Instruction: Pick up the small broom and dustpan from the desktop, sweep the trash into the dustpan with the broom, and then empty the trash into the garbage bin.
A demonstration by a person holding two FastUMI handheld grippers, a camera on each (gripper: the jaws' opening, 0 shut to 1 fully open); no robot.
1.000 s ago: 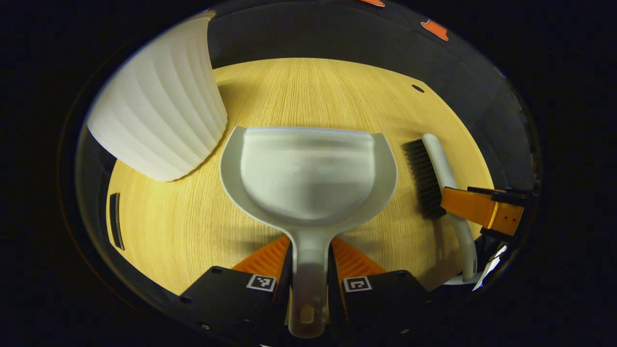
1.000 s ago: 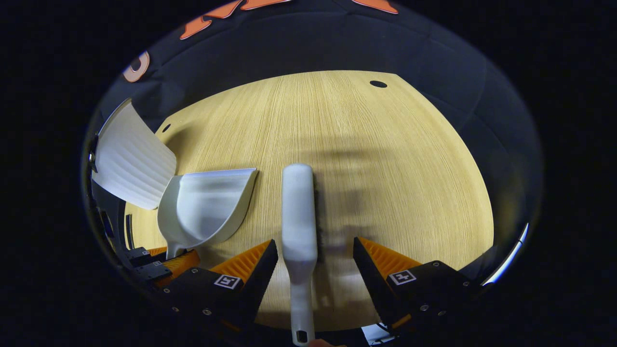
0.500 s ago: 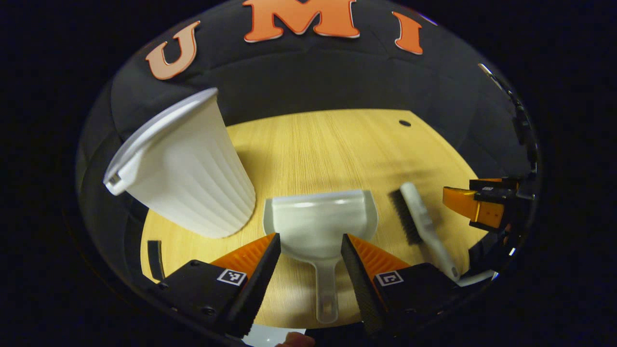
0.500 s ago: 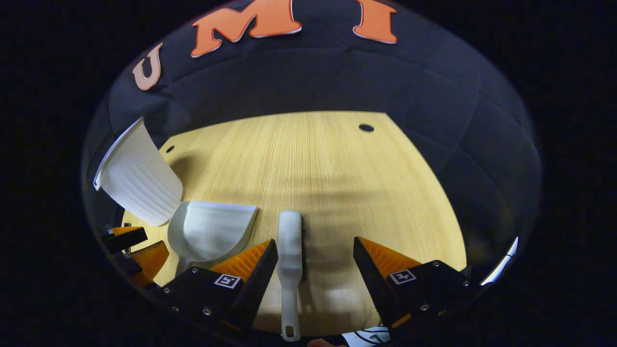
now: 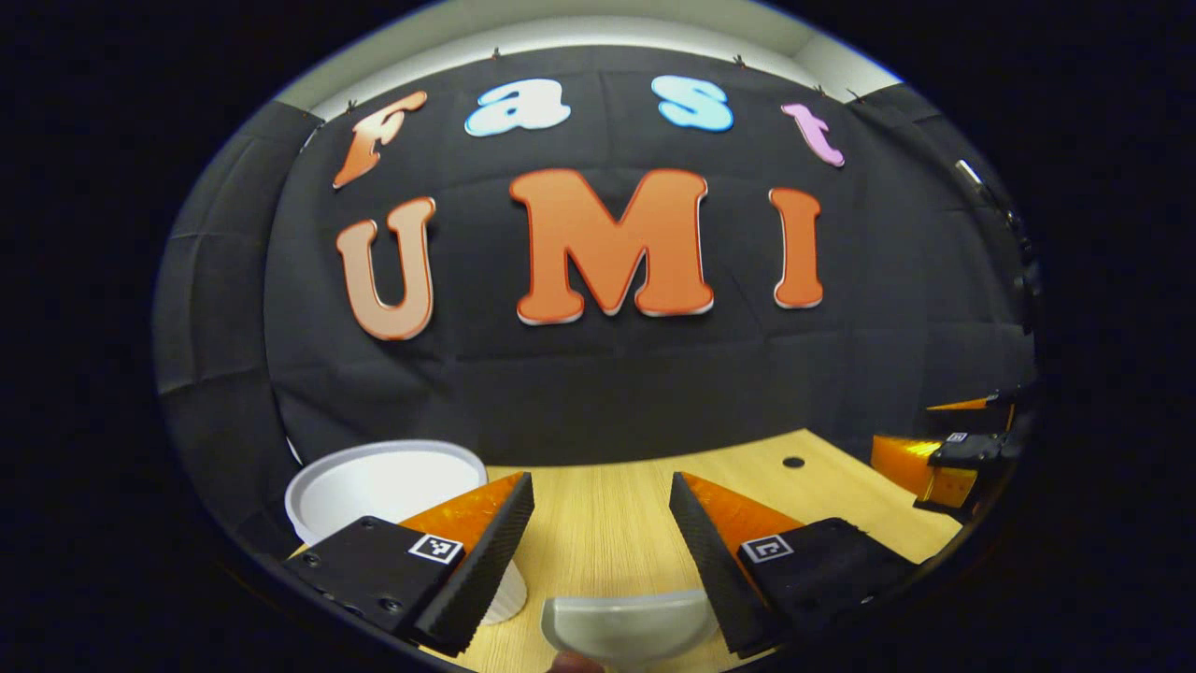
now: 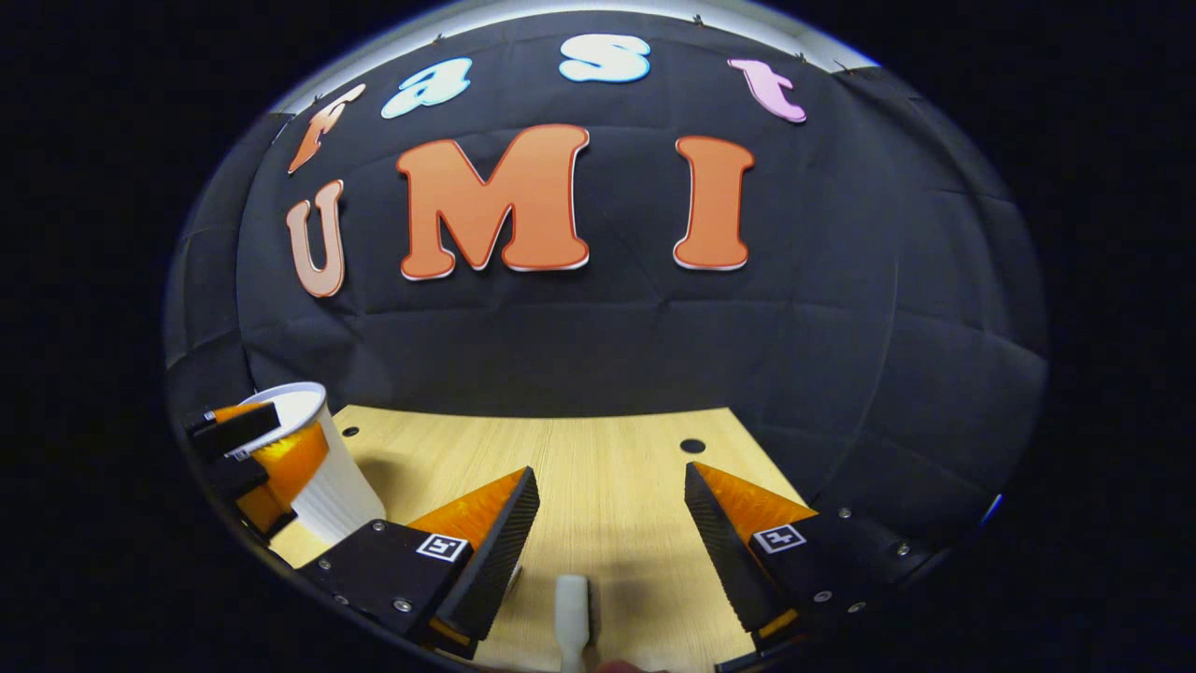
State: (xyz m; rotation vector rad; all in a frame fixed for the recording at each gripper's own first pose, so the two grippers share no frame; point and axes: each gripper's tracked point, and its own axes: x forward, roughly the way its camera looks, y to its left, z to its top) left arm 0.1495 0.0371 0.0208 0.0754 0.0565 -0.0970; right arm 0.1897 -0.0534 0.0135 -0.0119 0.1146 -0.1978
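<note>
The bin (image 5: 383, 479) is white with ribbed lines down its side. The dustpan (image 5: 628, 628) is pale grey-white. The broom (image 6: 572, 608) is white. The tabletop (image 6: 598, 467) is light yellow wood with thin stripes.

so count-wise it's one white ribbed garbage bin (image 5: 374, 481), one dustpan (image 5: 628, 628), one small broom (image 6: 572, 608), one wooden counter (image 6: 607, 486) with two little round holes (image 6: 692, 446) in it, and two tools, the left tool (image 5: 598, 542) and the right tool (image 6: 609, 537), each with two fingers
</note>
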